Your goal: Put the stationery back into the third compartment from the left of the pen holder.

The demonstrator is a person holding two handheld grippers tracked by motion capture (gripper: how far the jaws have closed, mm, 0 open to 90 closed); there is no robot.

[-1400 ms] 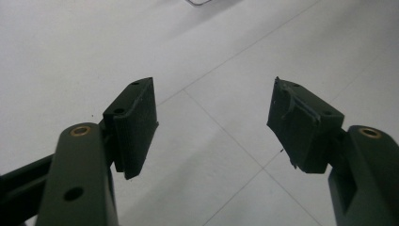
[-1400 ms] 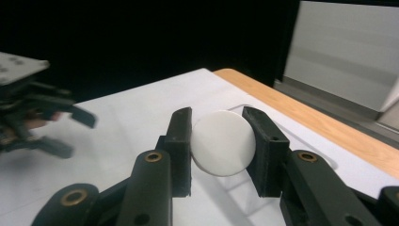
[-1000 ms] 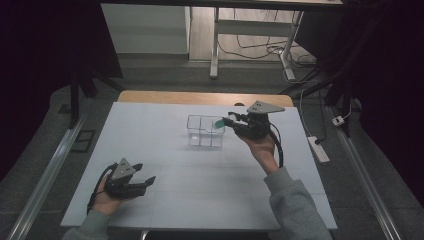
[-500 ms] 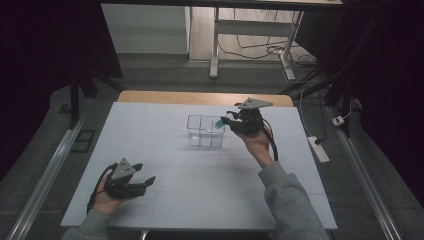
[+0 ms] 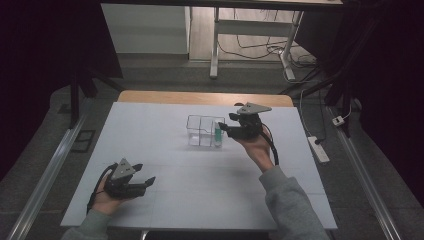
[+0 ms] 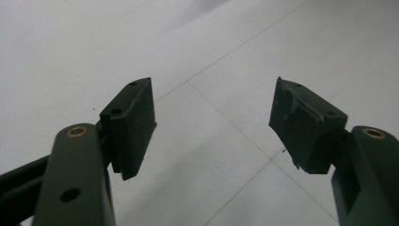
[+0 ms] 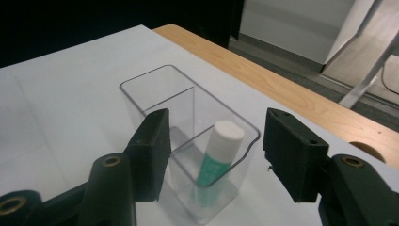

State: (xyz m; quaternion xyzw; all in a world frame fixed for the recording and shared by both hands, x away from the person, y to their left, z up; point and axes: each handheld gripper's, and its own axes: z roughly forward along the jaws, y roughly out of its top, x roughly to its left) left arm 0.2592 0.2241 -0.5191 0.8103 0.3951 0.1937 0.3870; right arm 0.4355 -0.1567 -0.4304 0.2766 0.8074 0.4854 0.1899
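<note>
A clear plastic box (image 5: pixel 200 131) with compartments stands on the white table, right of centre. A green tube with a white cap (image 5: pixel 218 135) stands upright in its right end compartment (image 7: pixel 141 80). My right gripper (image 5: pixel 225 129) hovers just right of the box, and its jaws have just been opening. In the right gripper view the green tube (image 7: pixel 219 155) stands free inside the box, beyond the gap of the right gripper (image 7: pixel 216 141). My left gripper (image 5: pixel 145 174) rests open near the front left of the table. The left gripper (image 6: pixel 214 122) has nothing between its pads.
The white table top (image 5: pixel 165 165) has a wooden strip (image 5: pixel 200 97) along its far edge. A power strip (image 5: pixel 319 149) lies on the floor to the right. Metal rails (image 5: pixel 50 170) run along both sides of the table.
The right gripper's jaws have opened and let go of the green tube, which now stands in the box's right compartment. The left gripper has stayed put.
</note>
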